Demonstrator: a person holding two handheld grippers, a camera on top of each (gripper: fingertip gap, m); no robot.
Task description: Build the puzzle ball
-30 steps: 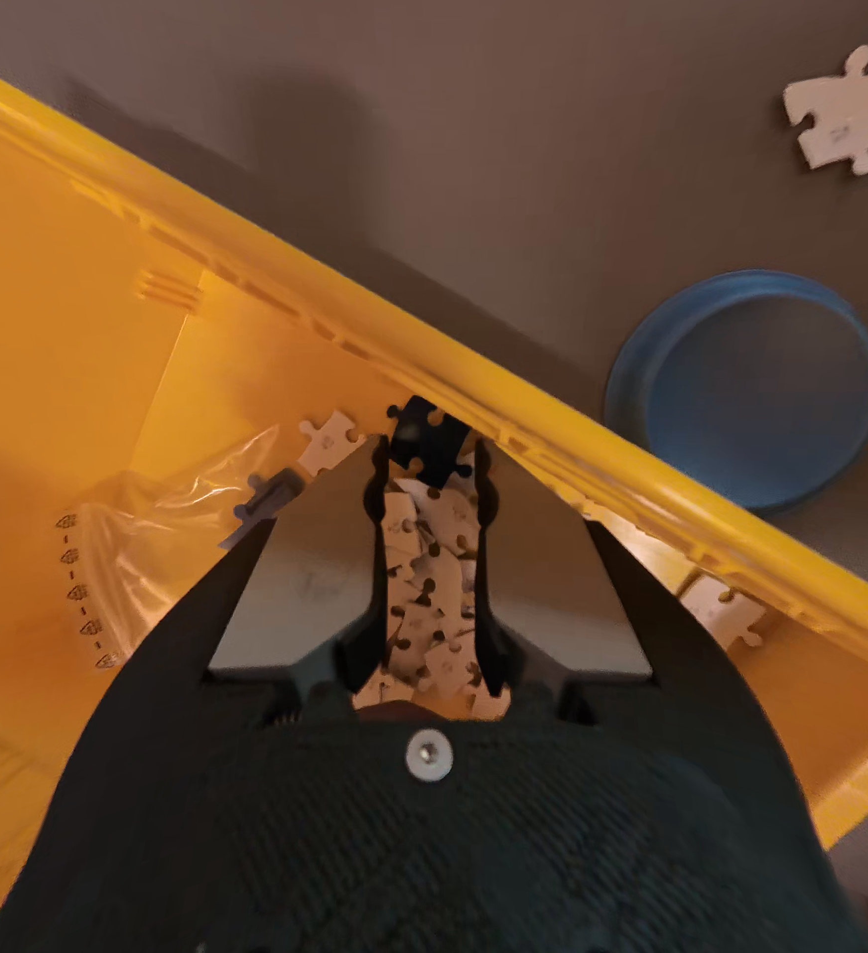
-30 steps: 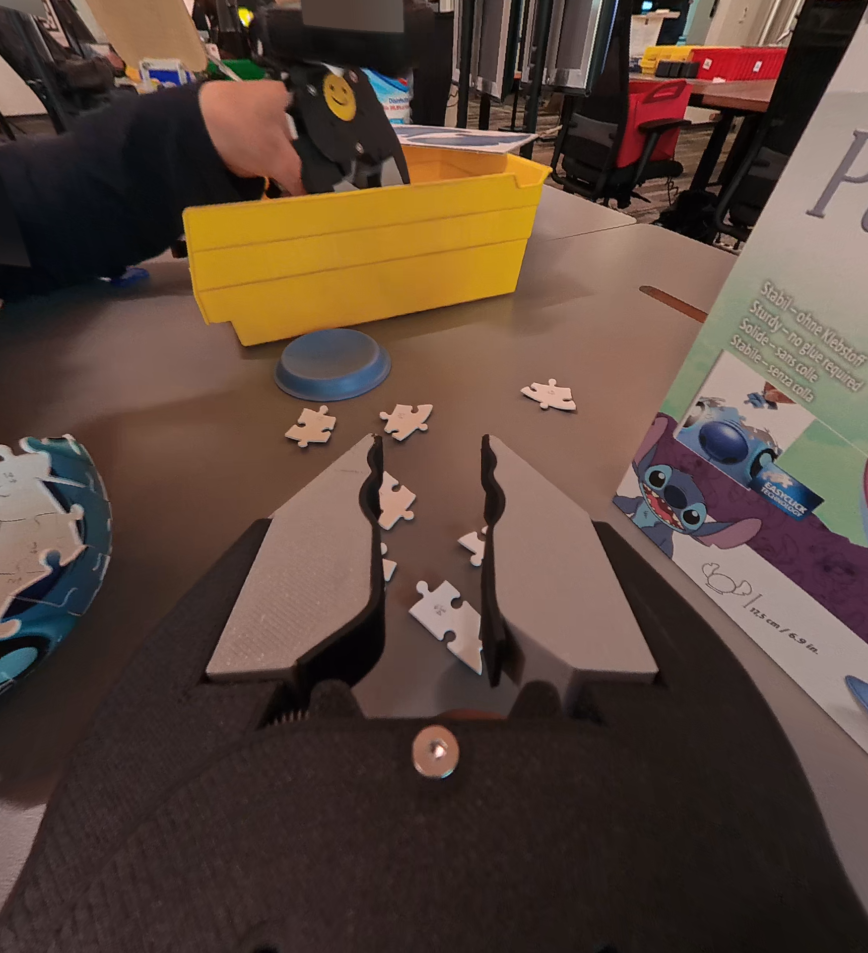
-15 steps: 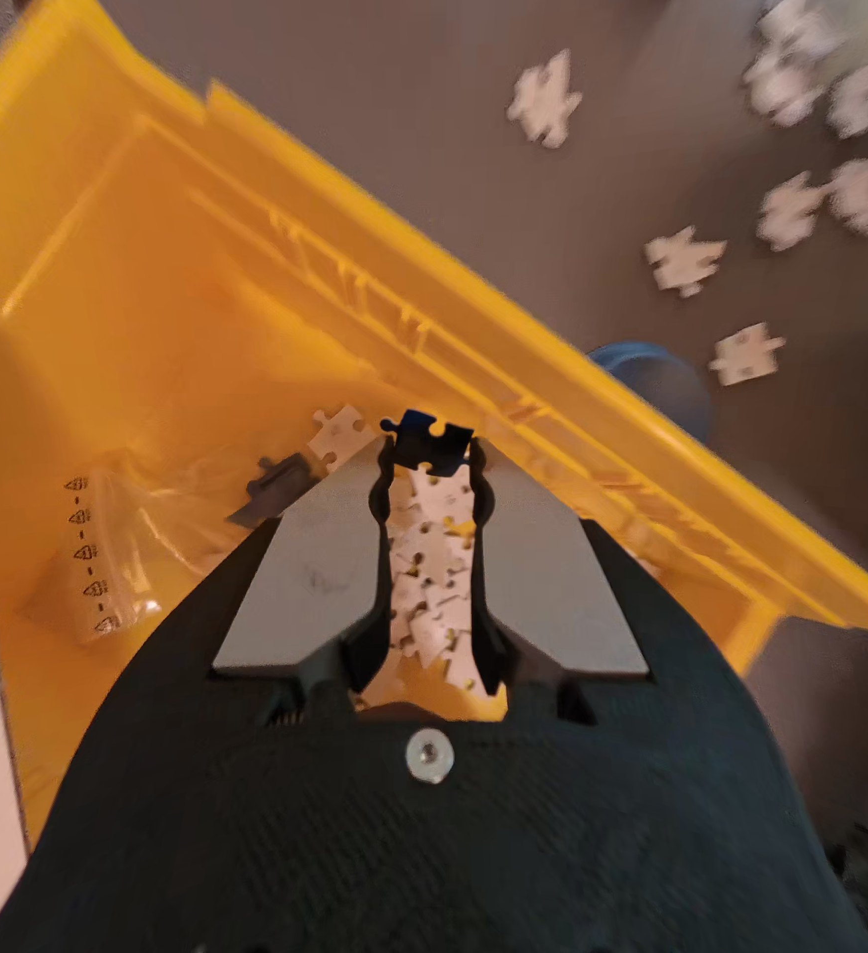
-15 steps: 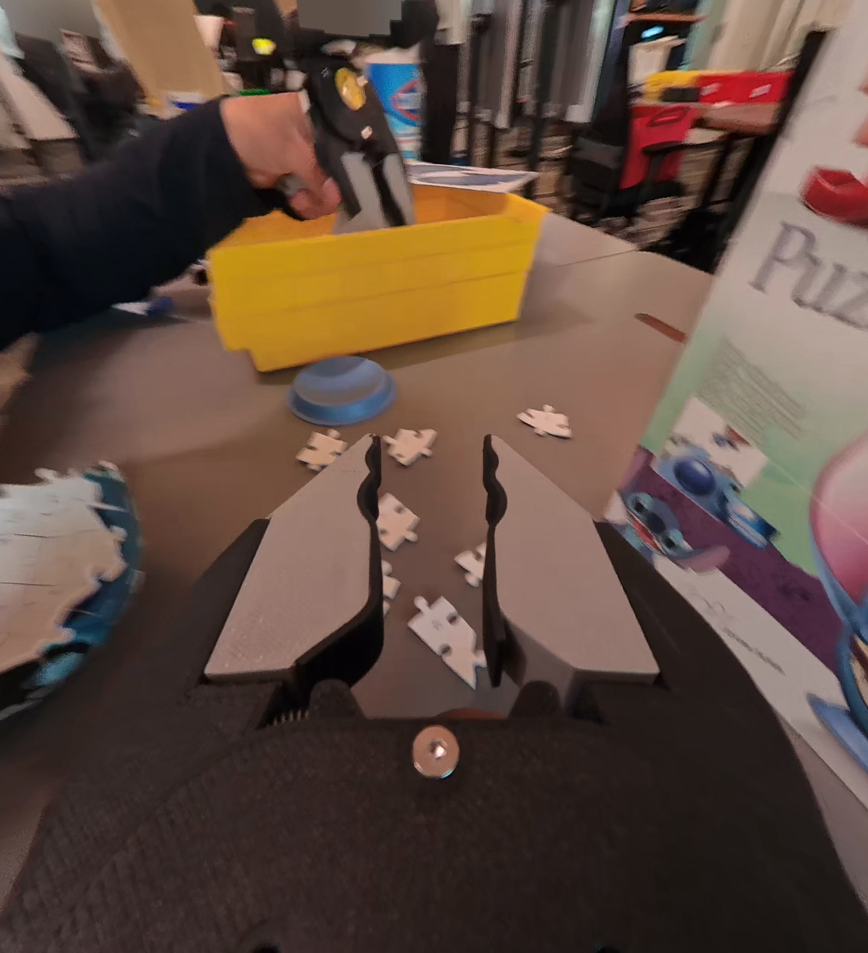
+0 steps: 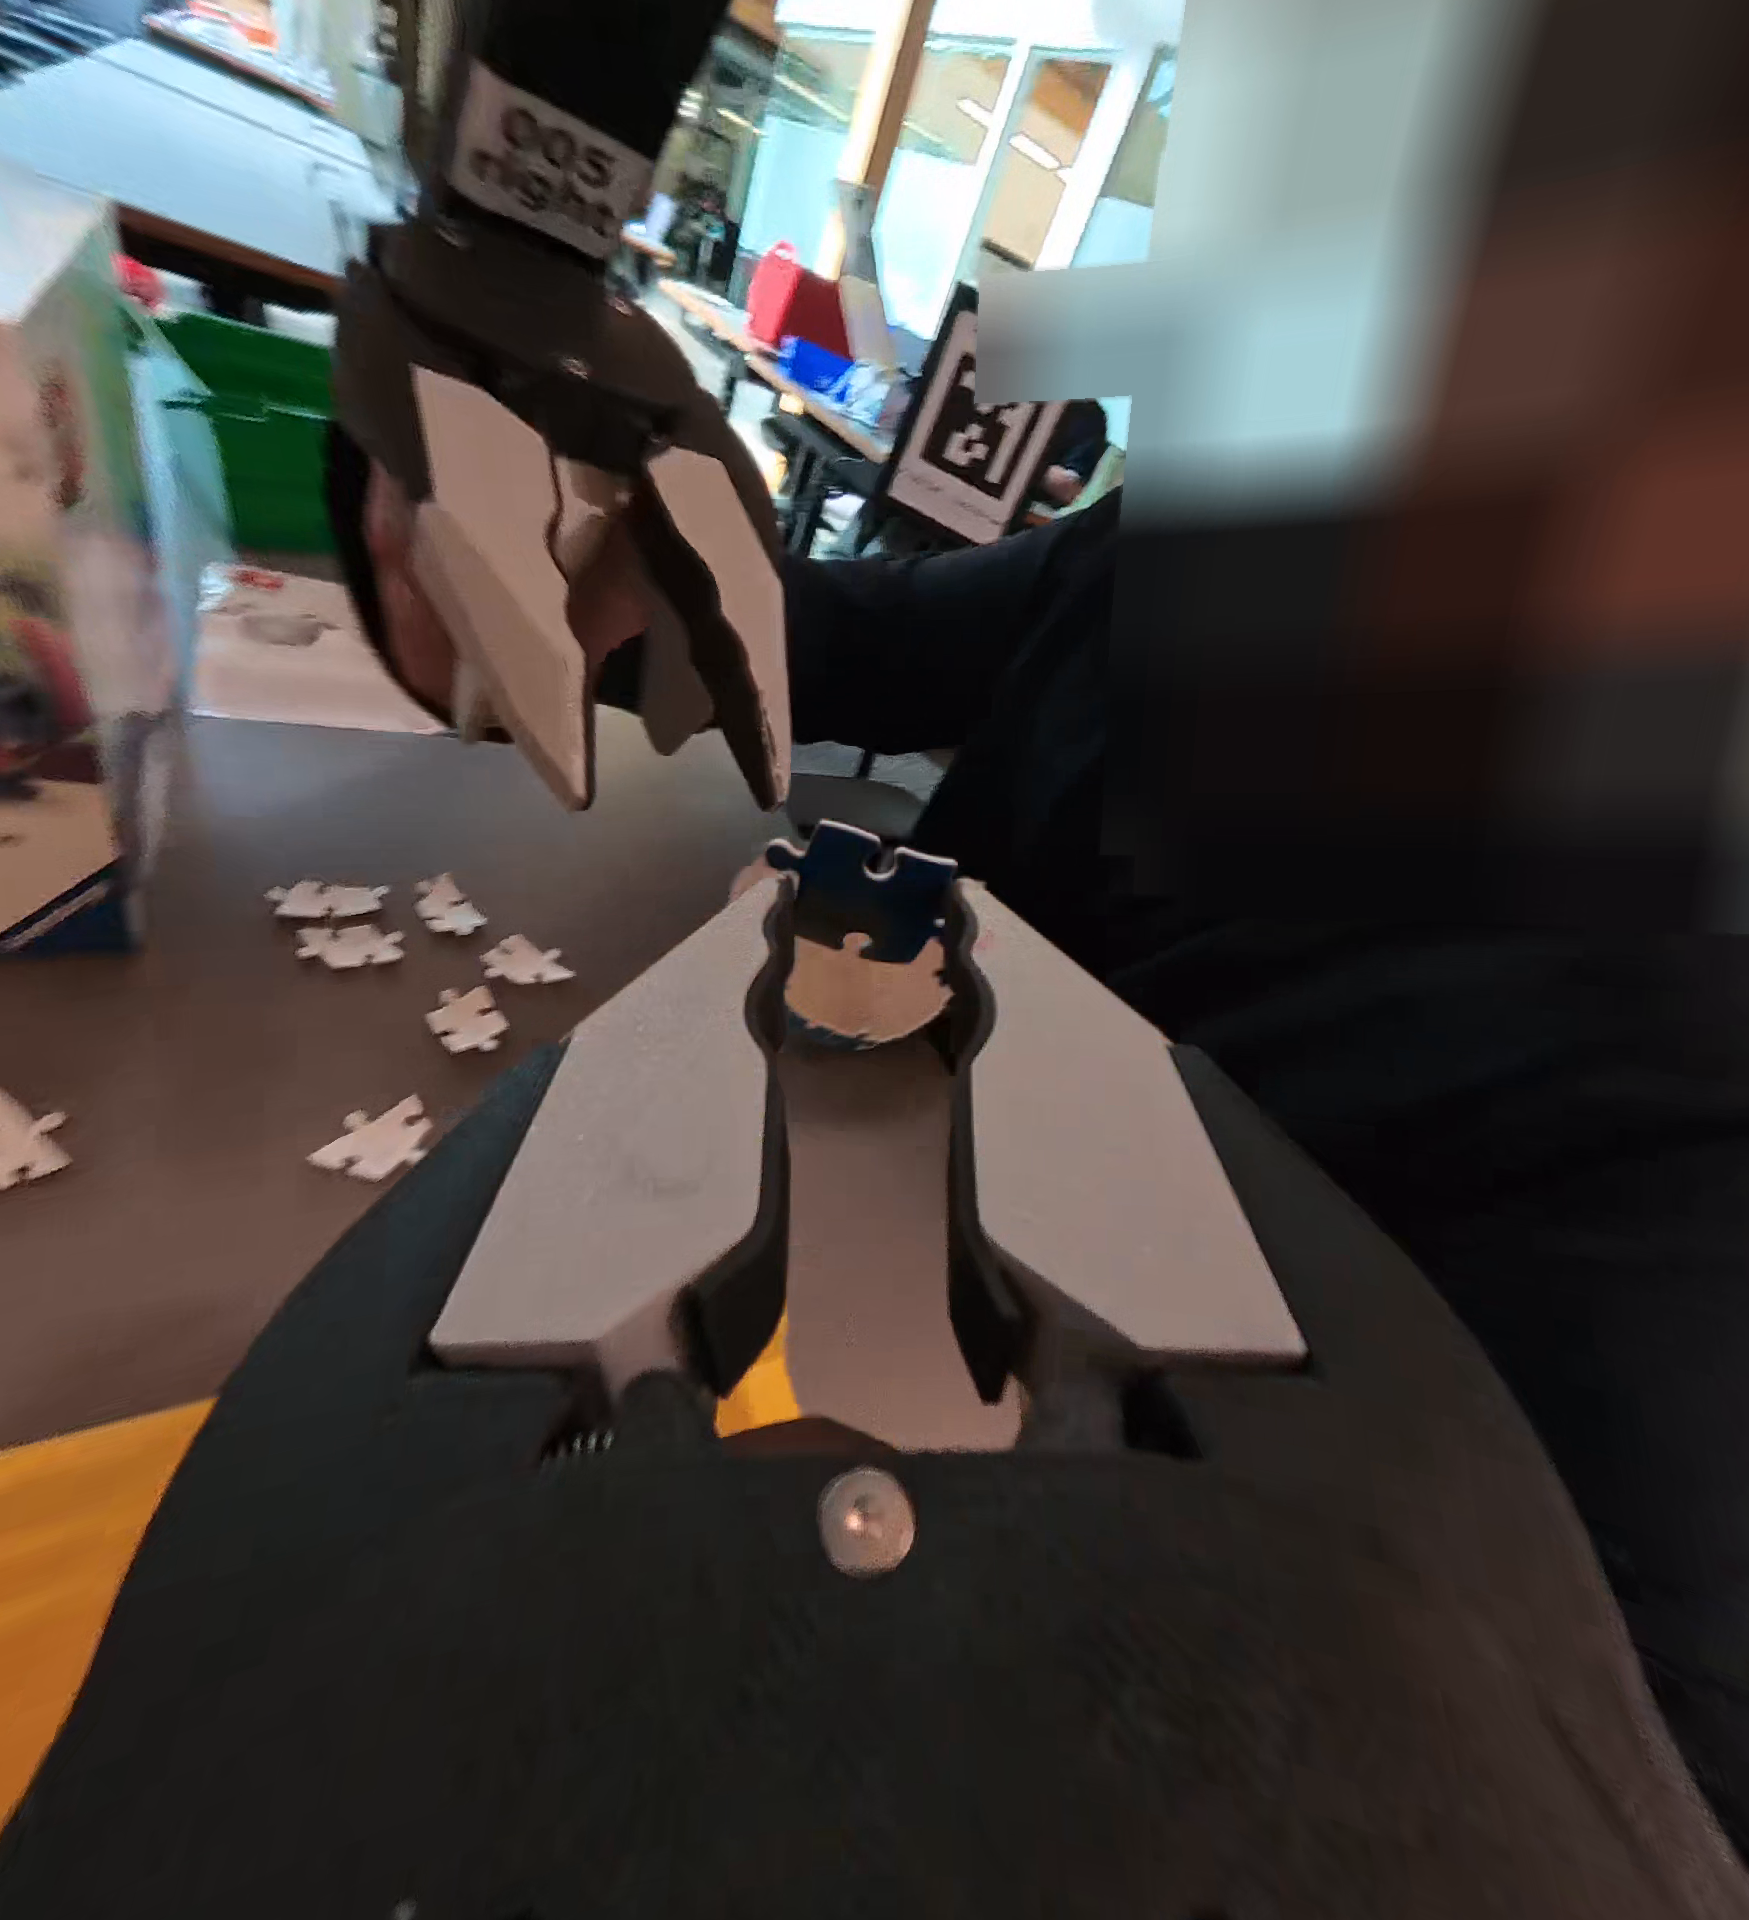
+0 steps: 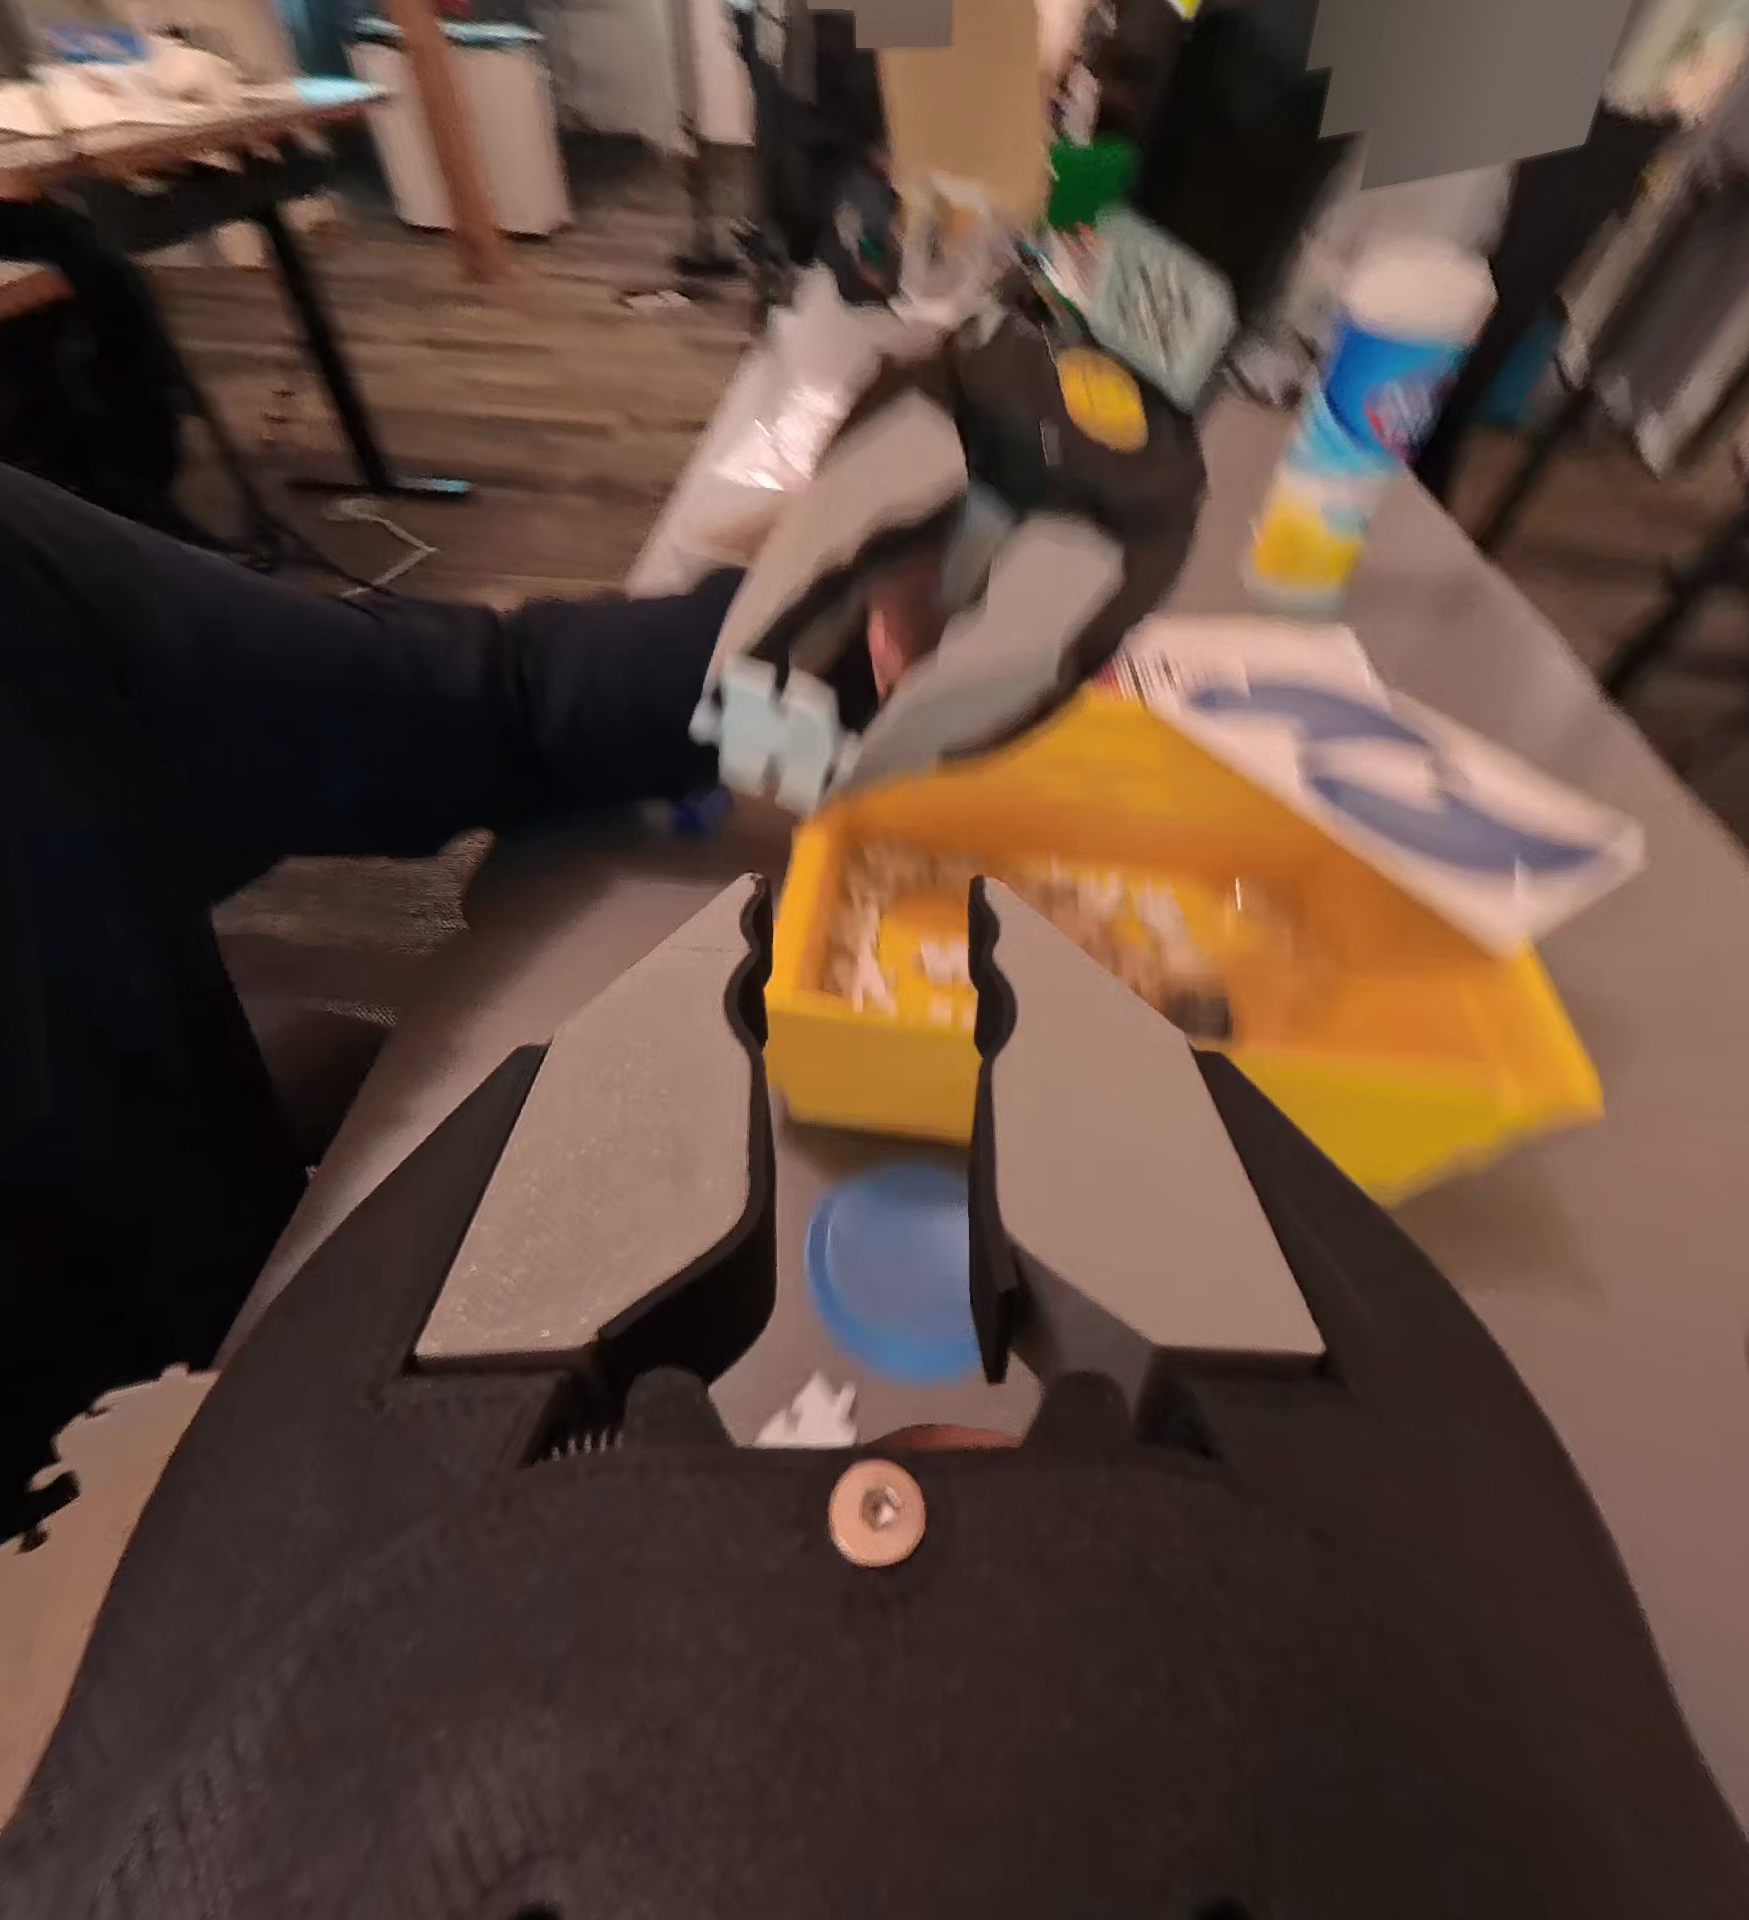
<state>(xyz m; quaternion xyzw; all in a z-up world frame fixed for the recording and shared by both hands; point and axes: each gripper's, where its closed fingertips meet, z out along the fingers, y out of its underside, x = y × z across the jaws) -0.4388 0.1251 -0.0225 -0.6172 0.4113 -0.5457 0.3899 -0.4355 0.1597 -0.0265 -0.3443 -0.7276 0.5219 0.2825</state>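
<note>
My left gripper (image 5: 865, 914) pinches one blue puzzle piece (image 5: 865, 883) above the table; my right gripper (image 6: 865, 914) hangs spread, empty. The yellow bin (image 6: 1265, 1049) holds many pieces, so most building remains.

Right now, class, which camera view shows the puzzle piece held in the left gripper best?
The left wrist view: the blue puzzle piece sits sharp and close at the left gripper tips, printed side visible. The right wrist view shows that piece farther off, blurred, pale side facing, with the right gripper open and empty.

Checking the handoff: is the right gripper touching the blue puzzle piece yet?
Apart. The left wrist view shows open space between the right gripper and the blue puzzle piece.
</note>
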